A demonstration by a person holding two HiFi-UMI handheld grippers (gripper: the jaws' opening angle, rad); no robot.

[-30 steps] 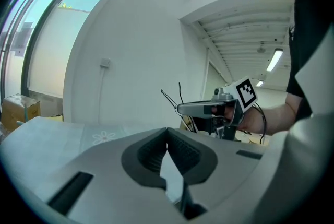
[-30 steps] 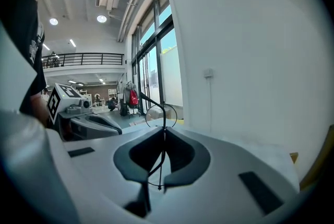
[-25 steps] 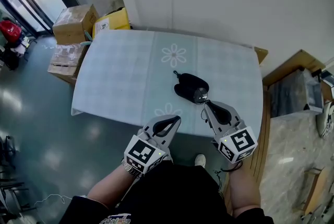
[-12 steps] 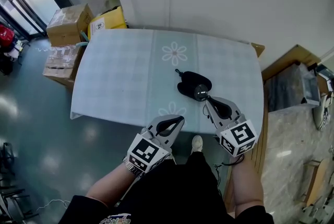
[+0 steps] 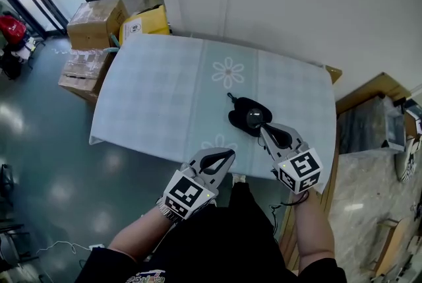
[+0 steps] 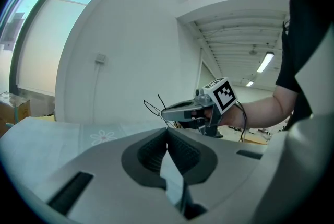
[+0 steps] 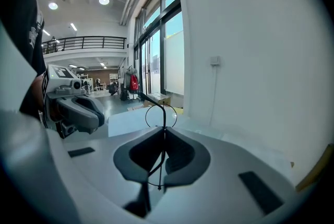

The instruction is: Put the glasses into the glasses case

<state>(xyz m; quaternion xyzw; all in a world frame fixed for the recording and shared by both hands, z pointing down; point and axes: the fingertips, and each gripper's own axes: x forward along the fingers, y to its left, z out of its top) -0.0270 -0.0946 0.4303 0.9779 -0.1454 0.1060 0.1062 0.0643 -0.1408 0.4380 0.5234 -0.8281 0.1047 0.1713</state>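
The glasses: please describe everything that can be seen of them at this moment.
The glasses have a thin dark wire frame. The right gripper is shut on them: the frame runs upright between its fingers, and one round rim, seemingly with a clear lens, stands out beyond the fingertips, with a thin arm bending away to the left. They are held off the table, close to the black case.

Pale blue checked tablecloth (image 5: 158, 97), black glasses case (image 5: 241, 110), thin black glasses (image 7: 151, 100)

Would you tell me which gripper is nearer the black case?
Right. The right gripper, holding the glasses, is at the case's near edge; the left gripper sits at the table's front edge.
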